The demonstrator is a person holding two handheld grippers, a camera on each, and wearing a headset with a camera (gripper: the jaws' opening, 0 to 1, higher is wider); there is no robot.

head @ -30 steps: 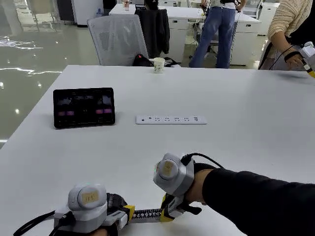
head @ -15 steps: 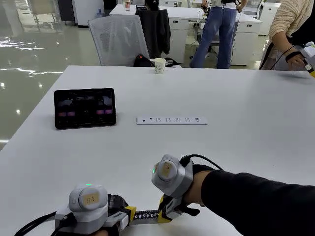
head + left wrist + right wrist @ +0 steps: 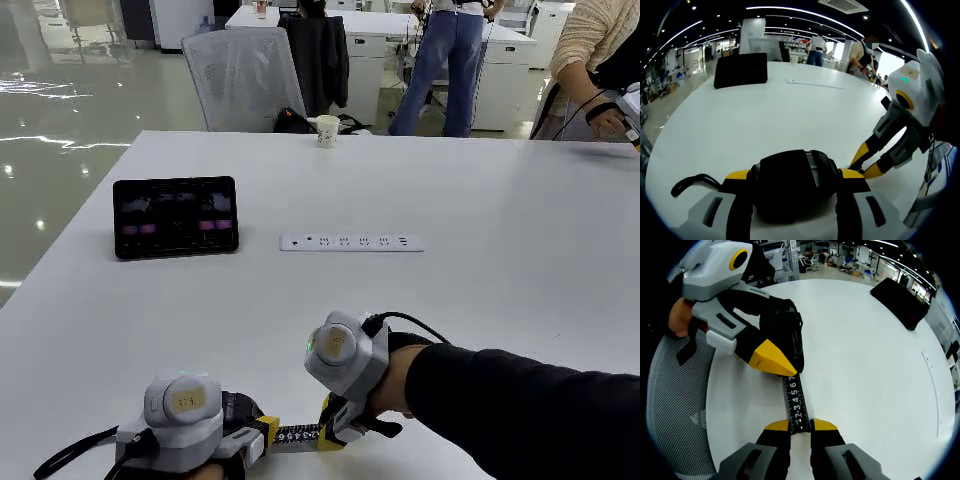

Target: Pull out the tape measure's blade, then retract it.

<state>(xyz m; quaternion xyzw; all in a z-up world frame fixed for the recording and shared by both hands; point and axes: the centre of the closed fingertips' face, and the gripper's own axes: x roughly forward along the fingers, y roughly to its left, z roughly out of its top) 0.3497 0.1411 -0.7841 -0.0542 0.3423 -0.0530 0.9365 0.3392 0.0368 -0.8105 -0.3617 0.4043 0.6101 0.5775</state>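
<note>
**Q:** At the near edge of the surface [image 3: 500,250], where is the tape measure?

**A:** The tape measure [image 3: 786,327] rests on the surface. The left claw [image 3: 795,174] is closed against both sides of its black case.

**Q:** What is the condition of the blade?

**A:** A short length of the blade [image 3: 794,402] is drawn out, with numerals up to 7 readable. It runs straight from the case to the right claw [image 3: 800,426], whose yellow tips are pinched on its free end. The two claws sit near each other, joined by the blade.

**Q:** What else is on the surface?

**A:** A dark tablet [image 3: 175,216] stands propped at the left. A white power strip [image 3: 351,242] lies flat near the middle. A paper cup [image 3: 327,131] stands at the far edge. All three are well apart from the claws and from the blade's line.

**Q:** And beyond the surface?

**A:** A mesh chair [image 3: 243,80] is at the far edge, and a person [image 3: 440,60] stands behind it. A black cable [image 3: 405,320] loops from the right claw over the sleeve [image 3: 520,410].
</note>
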